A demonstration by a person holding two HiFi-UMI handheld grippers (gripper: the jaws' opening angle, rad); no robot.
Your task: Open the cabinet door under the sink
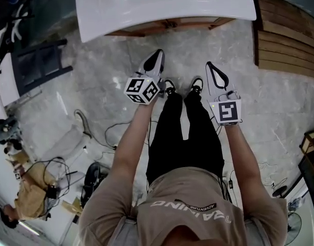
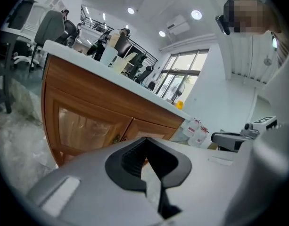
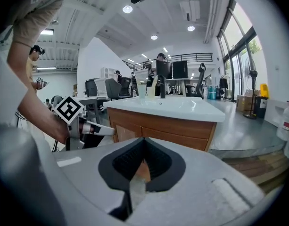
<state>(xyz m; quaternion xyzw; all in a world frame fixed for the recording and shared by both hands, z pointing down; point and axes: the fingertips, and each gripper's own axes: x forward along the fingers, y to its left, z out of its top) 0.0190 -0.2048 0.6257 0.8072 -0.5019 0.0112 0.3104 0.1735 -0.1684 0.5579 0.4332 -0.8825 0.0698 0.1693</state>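
The wooden cabinet (image 1: 167,24) stands under the white sink top (image 1: 162,4), straight ahead of my feet. In the left gripper view its doors are closed: a glass-panelled left door (image 2: 85,124), a right door (image 2: 151,126) and a small knob (image 2: 117,138) at the seam. My left gripper (image 1: 159,53) (image 2: 145,139) is shut and holds nothing, a short way in front of the cabinet. My right gripper (image 1: 209,64) (image 3: 144,139) is also shut and empty, beside it at about the same distance. The right gripper view shows the left gripper (image 3: 104,130) in front of the cabinet (image 3: 163,128).
A slatted wooden platform (image 1: 285,35) lies right of the sink. Cables (image 1: 95,137) trail over the marble floor at left, near a dark frame (image 1: 39,65) and a seated person (image 1: 23,188). Bottles (image 2: 197,131) stand beyond the cabinet's right end.
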